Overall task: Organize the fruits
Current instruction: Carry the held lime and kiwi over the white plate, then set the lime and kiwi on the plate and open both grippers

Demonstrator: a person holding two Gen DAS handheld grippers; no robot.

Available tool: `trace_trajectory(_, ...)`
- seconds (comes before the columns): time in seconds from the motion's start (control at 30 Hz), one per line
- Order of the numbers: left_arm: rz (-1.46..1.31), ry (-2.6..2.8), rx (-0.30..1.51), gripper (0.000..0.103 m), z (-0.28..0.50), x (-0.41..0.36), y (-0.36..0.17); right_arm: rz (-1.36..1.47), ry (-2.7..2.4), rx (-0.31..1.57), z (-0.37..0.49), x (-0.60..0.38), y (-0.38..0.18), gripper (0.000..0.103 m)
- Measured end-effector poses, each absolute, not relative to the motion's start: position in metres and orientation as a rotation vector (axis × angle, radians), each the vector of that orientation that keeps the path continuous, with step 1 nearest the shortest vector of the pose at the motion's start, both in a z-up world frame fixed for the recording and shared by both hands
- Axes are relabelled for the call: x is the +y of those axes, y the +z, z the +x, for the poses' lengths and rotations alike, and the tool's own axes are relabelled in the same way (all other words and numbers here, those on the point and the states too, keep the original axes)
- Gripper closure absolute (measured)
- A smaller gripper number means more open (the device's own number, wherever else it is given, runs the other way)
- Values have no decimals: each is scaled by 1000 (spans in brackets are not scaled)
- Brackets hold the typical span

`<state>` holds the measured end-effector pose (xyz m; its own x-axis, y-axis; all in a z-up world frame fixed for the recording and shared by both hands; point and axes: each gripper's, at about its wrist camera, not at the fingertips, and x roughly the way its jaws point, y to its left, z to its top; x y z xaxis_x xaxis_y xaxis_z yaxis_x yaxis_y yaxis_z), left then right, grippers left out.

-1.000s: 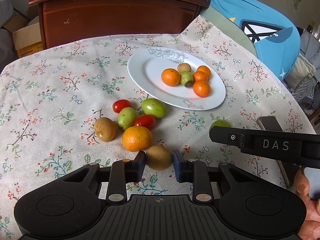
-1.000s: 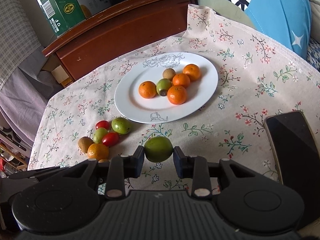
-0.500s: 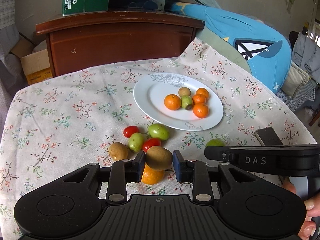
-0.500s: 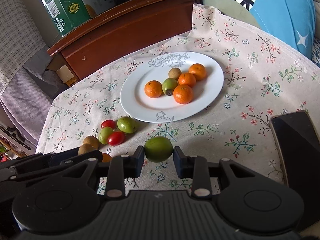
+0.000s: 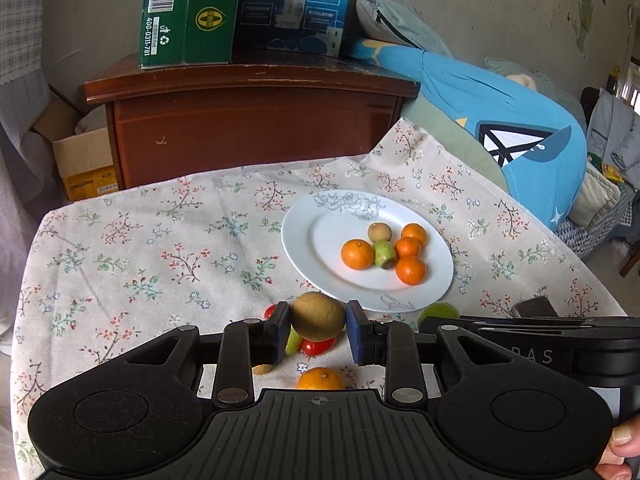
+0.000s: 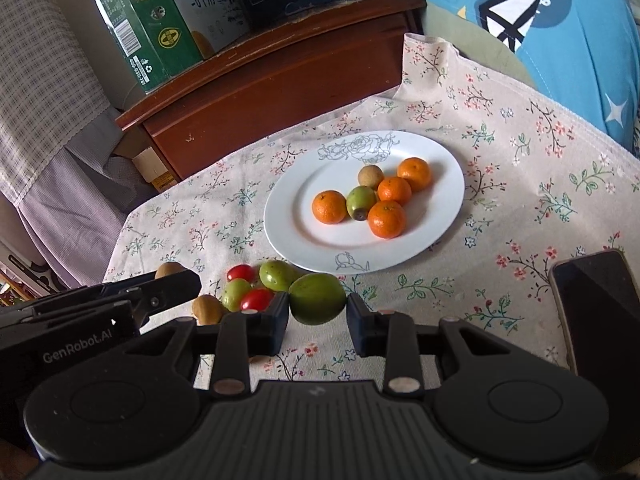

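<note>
My left gripper (image 5: 318,326) is shut on a brown kiwi (image 5: 317,316) and holds it above the floral tablecloth, short of the white plate (image 5: 320,240). My right gripper (image 6: 317,308) is shut on a green fruit (image 6: 317,298), also lifted, in front of the plate (image 6: 296,236). The plate holds several oranges, a green fruit (image 6: 361,202) and a small brown fruit (image 6: 369,176). Loose fruit lies left of the plate: cherry tomatoes (image 6: 256,299), green fruits (image 6: 277,274), a kiwi (image 6: 206,309) and an orange (image 5: 320,379).
A black phone (image 6: 596,312) lies on the cloth at the right. A wooden cabinet (image 5: 256,128) with cartons on top stands behind the table. A blue cushion (image 5: 512,136) lies at the back right. The left gripper's body (image 6: 100,308) shows in the right wrist view.
Both grippers have risen from the cloth with their fruit. The left one lifted the kiwi away from the loose pile, and the plate now sits farther ahead in its view.
</note>
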<state>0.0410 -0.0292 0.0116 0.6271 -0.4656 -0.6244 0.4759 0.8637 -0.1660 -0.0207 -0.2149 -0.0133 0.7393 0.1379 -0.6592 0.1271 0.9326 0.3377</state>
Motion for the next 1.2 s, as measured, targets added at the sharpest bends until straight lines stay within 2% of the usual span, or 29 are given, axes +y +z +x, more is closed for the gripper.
trace_trajectory(0.43,14,-575,716,76,81,-40,20,291,66,653,9,-228,16,71)
trace_trajectory(1.2,-68,-612,810,76,164,-68,-17,388,63,787,60,-241,-25,71)
